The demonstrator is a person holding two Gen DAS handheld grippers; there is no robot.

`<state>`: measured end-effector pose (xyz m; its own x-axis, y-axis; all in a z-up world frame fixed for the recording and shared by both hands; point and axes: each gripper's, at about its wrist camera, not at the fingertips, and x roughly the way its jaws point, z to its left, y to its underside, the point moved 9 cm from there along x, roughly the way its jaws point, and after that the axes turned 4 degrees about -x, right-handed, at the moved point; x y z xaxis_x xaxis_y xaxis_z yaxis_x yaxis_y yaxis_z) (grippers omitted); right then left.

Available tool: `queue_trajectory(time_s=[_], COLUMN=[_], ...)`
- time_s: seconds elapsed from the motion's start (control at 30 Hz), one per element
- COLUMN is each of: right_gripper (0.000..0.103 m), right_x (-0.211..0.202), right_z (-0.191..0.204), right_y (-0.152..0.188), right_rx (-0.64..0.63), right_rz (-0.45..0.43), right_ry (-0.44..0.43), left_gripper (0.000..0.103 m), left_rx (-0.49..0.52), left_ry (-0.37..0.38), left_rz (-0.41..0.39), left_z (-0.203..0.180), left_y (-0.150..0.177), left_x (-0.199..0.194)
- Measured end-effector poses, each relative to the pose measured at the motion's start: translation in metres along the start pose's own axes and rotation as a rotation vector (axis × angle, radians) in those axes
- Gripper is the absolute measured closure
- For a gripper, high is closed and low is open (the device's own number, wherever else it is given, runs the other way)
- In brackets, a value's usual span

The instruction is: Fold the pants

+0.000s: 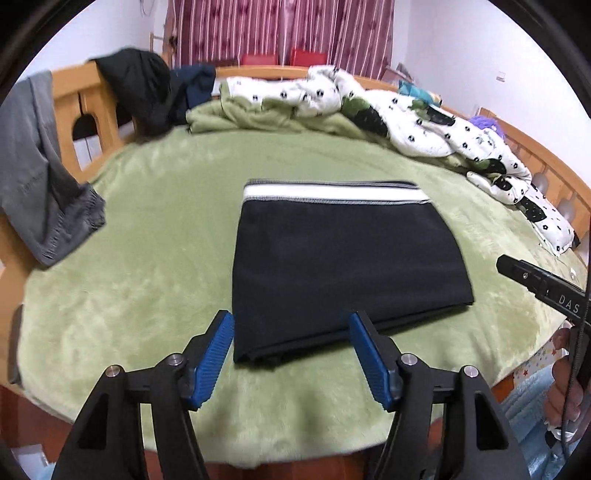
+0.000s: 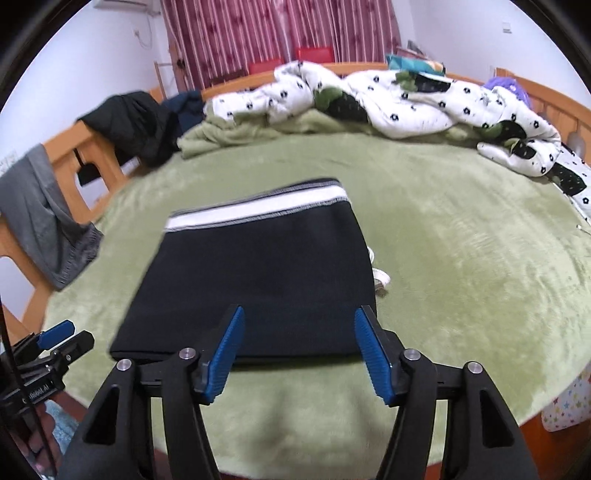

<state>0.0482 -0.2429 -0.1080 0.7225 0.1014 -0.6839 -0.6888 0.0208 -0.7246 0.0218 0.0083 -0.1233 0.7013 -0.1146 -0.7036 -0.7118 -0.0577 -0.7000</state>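
Observation:
The black pants (image 1: 343, 266) lie folded into a flat rectangle on the green blanket (image 1: 147, 229), their white-striped waistband at the far edge. In the right wrist view the same pants (image 2: 258, 280) sit just ahead of my fingers, with a white drawstring end poking out at their right side. My left gripper (image 1: 291, 325) hovers open above the near edge of the fold, nothing between its blue pads. My right gripper (image 2: 299, 325) is open too, above the near right part of the fold. Each view catches the other gripper at its side edge.
A white patterned quilt (image 1: 406, 110) is bunched along the far and right sides of the bed. Grey trousers (image 1: 40, 177) and dark clothes (image 1: 140, 88) hang over the wooden bed frame (image 1: 74, 99) at the left. Striped curtains (image 1: 280, 29) hang behind.

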Motion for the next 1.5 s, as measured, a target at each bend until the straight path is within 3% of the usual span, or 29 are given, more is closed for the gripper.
queue_trajectory(time_s=[0.13,0.2,0.23,0.27,0.47,0.77,1.5], right_gripper=[0.041,0.031,0.016,0.009,0.008,0.008,0.008], right_x=[-0.022,-0.032,-0.038,-0.042,-0.053,-0.064,-0.067], right_z=[0.004,0.005,0.006,0.007,0.01,0.001,0.001], right_y=[0.008,0.013,0.015,0.017,0.028,0.037,0.037], right_rx=[-0.03,-0.043,-0.049,-0.06,-0.112,-0.058,-0.061], right_rz=[0.009,0.001,-0.01,-0.021,-0.012,-0.005,-0.005], right_ry=[0.048,0.061,0.063,0.066,0.092,0.073,0.082], left_gripper=[0.036,0.036,0.036,0.036,0.033,0.032,0.032], left_rx=[-0.02,-0.03,-0.034,-0.04,-0.05,-0.068,-0.064], left_ry=[-0.001,0.017,0.021,0.018,0.001,0.0,-0.01], left_rz=[-0.018,-0.013,-0.014,-0.018,-0.03,-0.021,-0.031], left_z=[-0.001,-0.002,-0.002,-0.003,-0.004,0.0,-0.004], left_y=[0.006,0.009,0.01,0.012,0.021,0.029,0.031], left_x=[-0.026,-0.035,-0.038,-0.041,-0.053,-0.057,-0.06])
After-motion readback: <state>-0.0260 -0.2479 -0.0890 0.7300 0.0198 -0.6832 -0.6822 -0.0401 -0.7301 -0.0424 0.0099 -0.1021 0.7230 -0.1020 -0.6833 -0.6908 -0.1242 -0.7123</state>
